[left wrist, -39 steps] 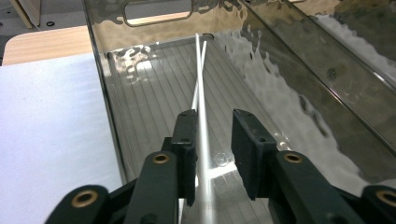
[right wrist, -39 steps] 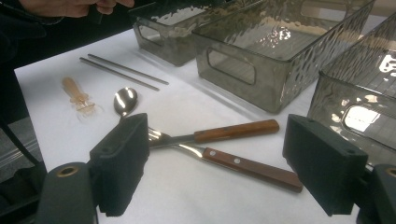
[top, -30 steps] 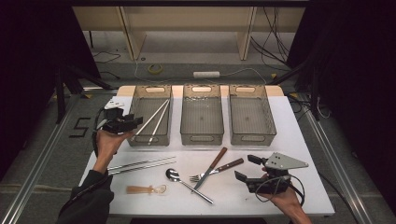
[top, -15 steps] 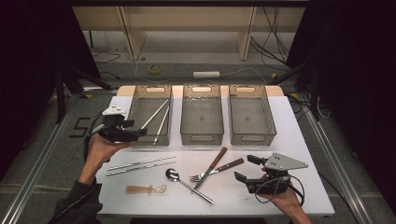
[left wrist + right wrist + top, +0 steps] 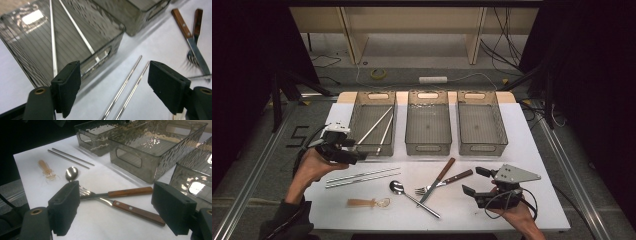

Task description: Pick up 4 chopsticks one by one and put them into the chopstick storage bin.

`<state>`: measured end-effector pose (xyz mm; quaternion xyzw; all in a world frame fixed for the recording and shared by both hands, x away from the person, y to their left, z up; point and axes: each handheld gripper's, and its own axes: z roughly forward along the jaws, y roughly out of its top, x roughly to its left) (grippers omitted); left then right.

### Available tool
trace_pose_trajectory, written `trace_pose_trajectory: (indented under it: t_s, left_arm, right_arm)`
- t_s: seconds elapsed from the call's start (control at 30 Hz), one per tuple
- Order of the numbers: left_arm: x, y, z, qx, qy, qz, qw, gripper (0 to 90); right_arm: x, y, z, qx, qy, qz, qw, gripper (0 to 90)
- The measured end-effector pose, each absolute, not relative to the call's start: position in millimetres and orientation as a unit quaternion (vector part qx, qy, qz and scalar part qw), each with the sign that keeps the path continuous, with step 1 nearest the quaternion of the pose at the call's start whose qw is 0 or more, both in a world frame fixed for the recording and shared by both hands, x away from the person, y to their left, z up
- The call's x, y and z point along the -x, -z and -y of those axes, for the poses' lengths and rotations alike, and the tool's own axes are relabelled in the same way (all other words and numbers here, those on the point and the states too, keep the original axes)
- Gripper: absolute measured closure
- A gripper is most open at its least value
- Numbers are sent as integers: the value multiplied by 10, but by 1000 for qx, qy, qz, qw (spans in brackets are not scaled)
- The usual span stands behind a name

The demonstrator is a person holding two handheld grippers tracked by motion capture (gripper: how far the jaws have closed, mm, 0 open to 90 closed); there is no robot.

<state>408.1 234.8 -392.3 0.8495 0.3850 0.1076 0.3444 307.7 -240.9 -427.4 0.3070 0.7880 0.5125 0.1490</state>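
Observation:
Two metal chopsticks [image 5: 379, 127] lie slanted in the left clear bin [image 5: 357, 117]. A second pair of chopsticks [image 5: 362, 176] rests on the white table in front of it. My left gripper [image 5: 358, 150] hovers at that bin's front left corner. Its jaws have just been opening and stand open with nothing held. In the left gripper view [image 5: 113, 85] the table chopsticks [image 5: 125, 85] run beyond the jaws. My right gripper [image 5: 474, 181] rests open near the front right. Past its jaws [image 5: 115, 207] lie a wooden-handled fork [image 5: 135, 211] and knife [image 5: 130, 192], crossed.
Middle bin [image 5: 428, 145] and right bin [image 5: 482, 145] stand in a row beside the left one. A metal spoon [image 5: 412, 197] and a small amber plastic utensil [image 5: 367, 203] lie near the front edge. Cables and a tape roll [image 5: 378, 74] sit on the floor behind.
The left gripper has drawn back from the left bin toward the table's front left, jaws wider. The two chopsticks stay in the bin. The right gripper has not moved.

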Motion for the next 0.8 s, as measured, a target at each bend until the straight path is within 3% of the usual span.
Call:
trace_pose_trajectory:
  t_s: [0.8]
  left_arm:
    - [-3948, 4164, -2296, -898, -77, -344, 262, 236]
  right_arm:
    - [-3073, 4281, 2387, -306, -515, -788, 144, 239]
